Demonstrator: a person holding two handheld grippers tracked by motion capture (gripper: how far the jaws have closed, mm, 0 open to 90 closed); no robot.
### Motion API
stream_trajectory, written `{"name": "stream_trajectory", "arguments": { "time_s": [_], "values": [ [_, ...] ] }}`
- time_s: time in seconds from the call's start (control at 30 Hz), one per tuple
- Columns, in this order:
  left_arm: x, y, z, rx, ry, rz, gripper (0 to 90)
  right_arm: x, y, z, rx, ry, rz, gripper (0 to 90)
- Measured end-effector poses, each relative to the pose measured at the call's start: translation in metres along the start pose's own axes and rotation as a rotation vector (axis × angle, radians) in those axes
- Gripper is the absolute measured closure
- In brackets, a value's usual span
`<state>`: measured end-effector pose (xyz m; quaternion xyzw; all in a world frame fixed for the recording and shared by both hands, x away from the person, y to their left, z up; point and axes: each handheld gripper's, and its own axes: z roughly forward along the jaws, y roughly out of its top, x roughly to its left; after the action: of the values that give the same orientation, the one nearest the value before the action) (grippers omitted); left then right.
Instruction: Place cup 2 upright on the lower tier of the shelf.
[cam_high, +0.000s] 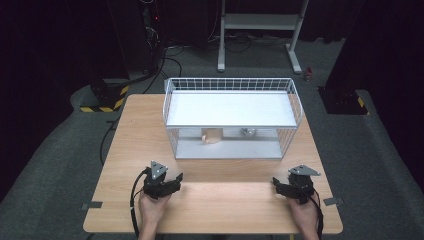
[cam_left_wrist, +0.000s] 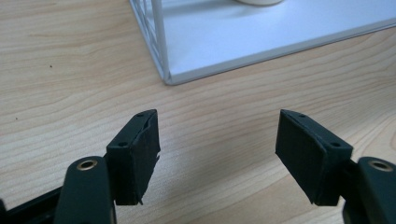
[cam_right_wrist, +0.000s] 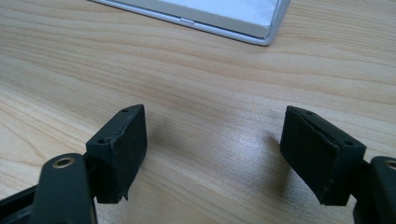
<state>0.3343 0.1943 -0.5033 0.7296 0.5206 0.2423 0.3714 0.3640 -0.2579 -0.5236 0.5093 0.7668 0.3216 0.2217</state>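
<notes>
The wooden table (cam_high: 215, 200) is carrying a white two-tier wire rack (cam_high: 231, 117) at its far middle, and the rack's front corner is showing at the top of the left gripper view. On the rack's lower shelf (cam_high: 227, 148) a pale round cup-like object (cam_high: 211, 135) is sitting left of centre, with a smaller silvery object (cam_high: 247, 132) just to its right; what either one is exactly is too small to tell. The left gripper (cam_high: 176, 181) and right gripper (cam_high: 276, 184) are resting on the near part of the table, well apart from each other and from the rack. Both are showing their fingers (cam_left_wrist: 135, 154) spread wide with nothing between them. Judging from this, the work is barely beginning: nothing is being held, and reaching into the lower shelf is all yet to come.
</notes>
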Motion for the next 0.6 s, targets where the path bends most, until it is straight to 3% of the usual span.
{"name": "stream_trajectory", "arguments": {
  "time_s": [0.17, 0.3, 0.6],
  "values": [
    [0.003, -0.002, 0.004, 0.013, 0.026, 0.003, 30.7, 0.000, 0.000, 0.000, 0.001, -0.001, 0.000, 23.0],
    [0.004, -0.004, 0.008, 0.022, 0.028, -0.019, 30.8, 0.000, 0.000, 0.000, -0.001, -0.001, -0.002, 23.0],
    [0.005, -0.006, 0.017, 0.047, 0.060, -0.001, 31.1, 0.000, 0.000, 0.000, 0.001, -0.001, -0.002, 23.0]
  ]
}}
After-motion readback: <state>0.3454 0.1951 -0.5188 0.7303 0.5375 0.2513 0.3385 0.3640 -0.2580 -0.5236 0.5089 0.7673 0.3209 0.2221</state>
